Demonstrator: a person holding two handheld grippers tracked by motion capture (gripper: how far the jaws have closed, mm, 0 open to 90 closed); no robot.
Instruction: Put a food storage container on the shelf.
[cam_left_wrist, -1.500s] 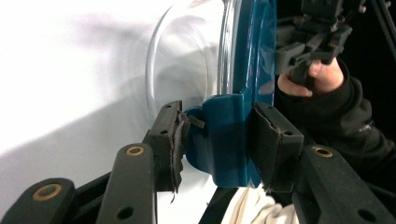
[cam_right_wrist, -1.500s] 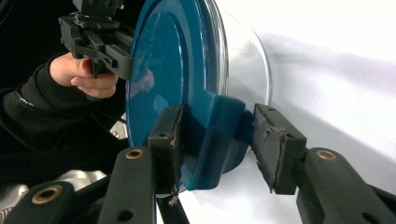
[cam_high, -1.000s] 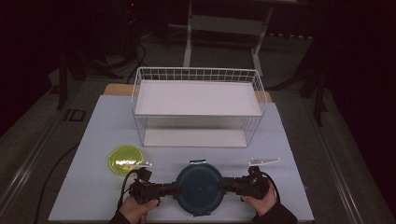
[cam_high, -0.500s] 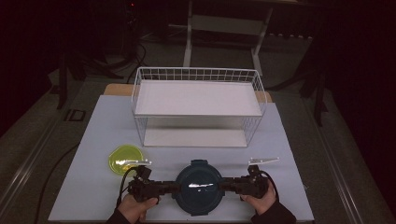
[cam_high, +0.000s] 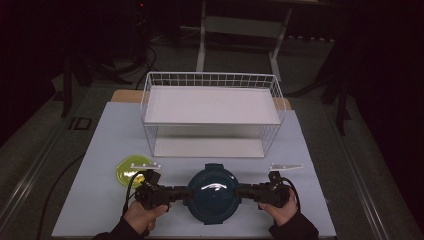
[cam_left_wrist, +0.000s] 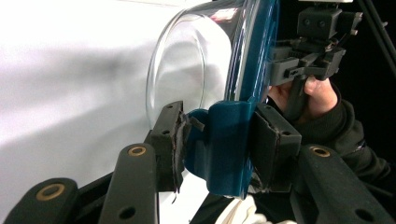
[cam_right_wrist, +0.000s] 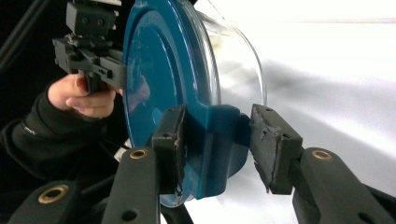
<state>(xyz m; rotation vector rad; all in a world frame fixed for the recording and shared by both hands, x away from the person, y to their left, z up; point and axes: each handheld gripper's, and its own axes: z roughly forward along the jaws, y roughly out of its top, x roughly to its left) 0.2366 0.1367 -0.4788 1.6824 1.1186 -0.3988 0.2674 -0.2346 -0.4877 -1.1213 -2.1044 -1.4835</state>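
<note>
My left tongs (cam_high: 176, 193) and right tongs (cam_high: 246, 192) pinch the side clips of the lidded glass bowl (cam_high: 213, 192) between them; the wire basket (cam_high: 212, 116) lies straight ahead.

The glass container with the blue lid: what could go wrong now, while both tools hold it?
1. The left tool and right tool pinch only the lid clips of the glass container; a clip could slip out or unlatch, so the glass would drop.
2. Uneven lifting could tilt it.
3. The yellow dish lies close to the left tool.
</note>
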